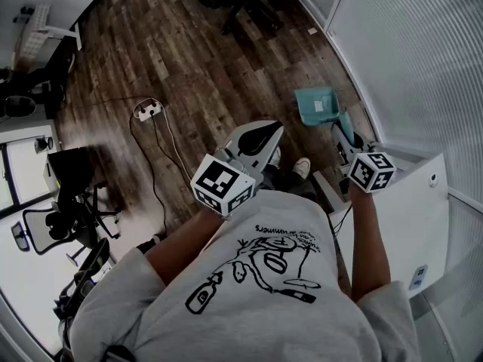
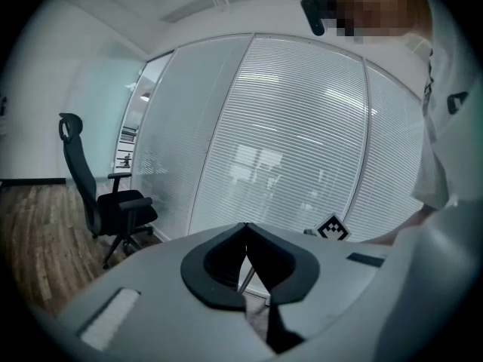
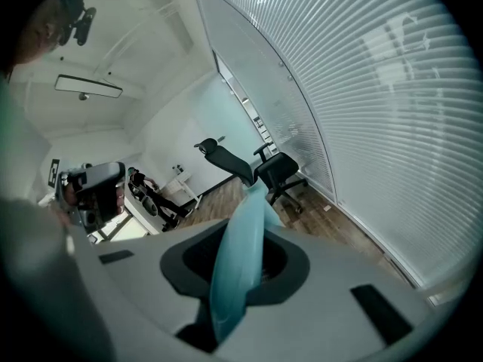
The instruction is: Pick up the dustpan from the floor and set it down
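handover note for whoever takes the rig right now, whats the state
Left gripper: shut, empty.
Right gripper: shut on the dustpan by its handle, pan end pointing away from the person.
Done: dustpan gripped.
Left: set it down on the floor, then open the fingers. Can't tell whether the pan touches the floor.

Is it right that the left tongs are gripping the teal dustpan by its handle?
No, the right tongs are gripping the teal dustpan by its handle; the right gripper view shows it, and the left tongs are shut on nothing.
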The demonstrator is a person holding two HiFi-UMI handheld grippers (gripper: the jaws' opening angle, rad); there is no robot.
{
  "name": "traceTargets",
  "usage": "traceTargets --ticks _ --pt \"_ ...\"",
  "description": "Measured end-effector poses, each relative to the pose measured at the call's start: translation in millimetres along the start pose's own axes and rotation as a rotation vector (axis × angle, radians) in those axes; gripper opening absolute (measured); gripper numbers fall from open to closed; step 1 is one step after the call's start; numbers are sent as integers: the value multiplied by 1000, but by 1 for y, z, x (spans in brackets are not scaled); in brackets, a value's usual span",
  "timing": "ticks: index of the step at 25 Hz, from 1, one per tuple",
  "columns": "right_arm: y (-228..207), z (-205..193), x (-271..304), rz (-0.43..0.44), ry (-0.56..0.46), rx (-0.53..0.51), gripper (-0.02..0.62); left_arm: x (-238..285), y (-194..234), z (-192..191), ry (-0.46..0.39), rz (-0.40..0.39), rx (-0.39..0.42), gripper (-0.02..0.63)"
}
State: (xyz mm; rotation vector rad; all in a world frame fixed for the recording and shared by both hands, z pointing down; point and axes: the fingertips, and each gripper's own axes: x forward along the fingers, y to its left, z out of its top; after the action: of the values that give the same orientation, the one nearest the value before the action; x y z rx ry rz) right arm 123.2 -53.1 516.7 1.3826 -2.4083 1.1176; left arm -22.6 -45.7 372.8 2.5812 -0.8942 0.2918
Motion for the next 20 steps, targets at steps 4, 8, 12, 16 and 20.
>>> traceTargets --ticks 4,8,12,16,20 --pt "-10 -12 10 0 15 -8 43 1 -3 -5 5 -7 -4 2" --pt "-18 -23 18 -6 24 -3 43 0 -3 -9 10 -6 -8 2" --pt "-25 -33 27 -10 38 0 43 1 -2 -12 10 -7 -15 2" --pt "-31 -40 36 -11 52 1 43 2 1 -17 22 -8 -25 2" --pt "-38 -49 45 -12 64 13 43 3 2 -23 33 -9 -32 2"
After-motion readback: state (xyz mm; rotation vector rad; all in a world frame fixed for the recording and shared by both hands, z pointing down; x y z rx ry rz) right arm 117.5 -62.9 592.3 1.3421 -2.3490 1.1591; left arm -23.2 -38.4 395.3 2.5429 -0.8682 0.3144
